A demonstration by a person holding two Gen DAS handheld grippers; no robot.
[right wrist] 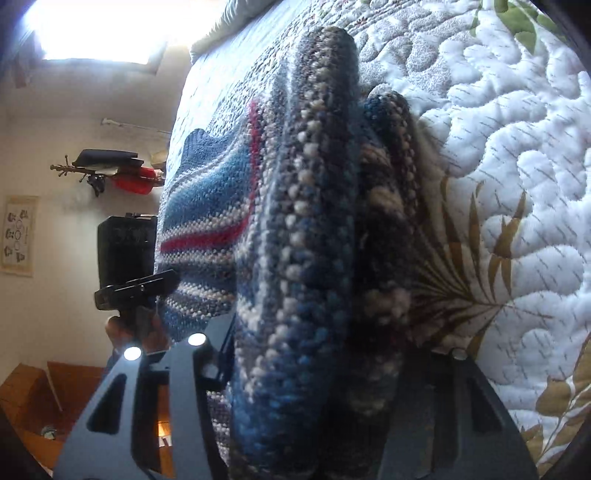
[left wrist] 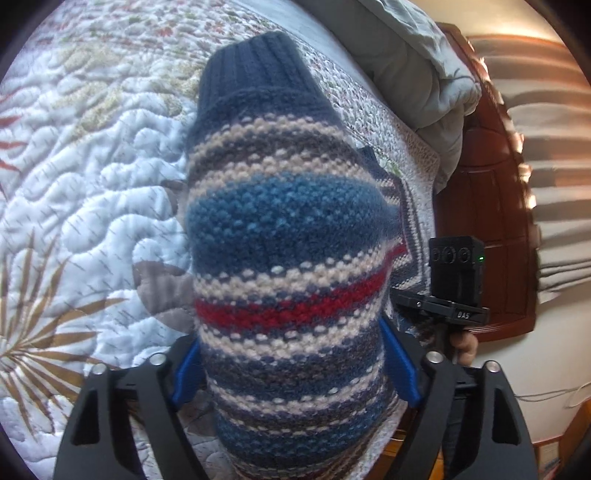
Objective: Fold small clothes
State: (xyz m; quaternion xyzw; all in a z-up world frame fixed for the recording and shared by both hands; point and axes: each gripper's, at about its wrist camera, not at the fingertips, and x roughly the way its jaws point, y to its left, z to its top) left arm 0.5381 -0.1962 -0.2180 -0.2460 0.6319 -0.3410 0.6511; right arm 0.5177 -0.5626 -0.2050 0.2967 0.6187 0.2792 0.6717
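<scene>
Left wrist view. At the left of the frame lies the white quilt (left wrist: 92, 184) of a bed, stitched in wavy lines, with brown palm-leaf prints at the lower left. At centre, a striped knitted sweater (left wrist: 288, 236) fills the frame from bottom to upper middle; its navy ribbed cuff sits at the top, with blue, cream, grey and red bands below. The left gripper (left wrist: 291, 373) stands at the bottom, its blue pads flanking the knit on both sides; the jaws pinch the sweater. At the right, the other gripper's black camera unit (left wrist: 456, 266) shows with a green light, a person's fingertips (left wrist: 467, 347) under it. Behind it, at the upper right, are a grey pillow (left wrist: 424, 74) and a dark wooden headboard (left wrist: 491, 221).

Right wrist view. At the upper left, a bright window (right wrist: 99, 29); below it a wall rack with a red garment (right wrist: 136, 179) and a framed print (right wrist: 18, 236). A black camera unit (right wrist: 125, 251) sits at left centre. The sweater (right wrist: 306, 258) rises bunched through the middle, a striped part spreading to the left over the bed. The right gripper (right wrist: 314, 387) at the bottom has its jaws closed on the bunched knit. The quilt (right wrist: 517, 166) fills the right of the frame.
</scene>
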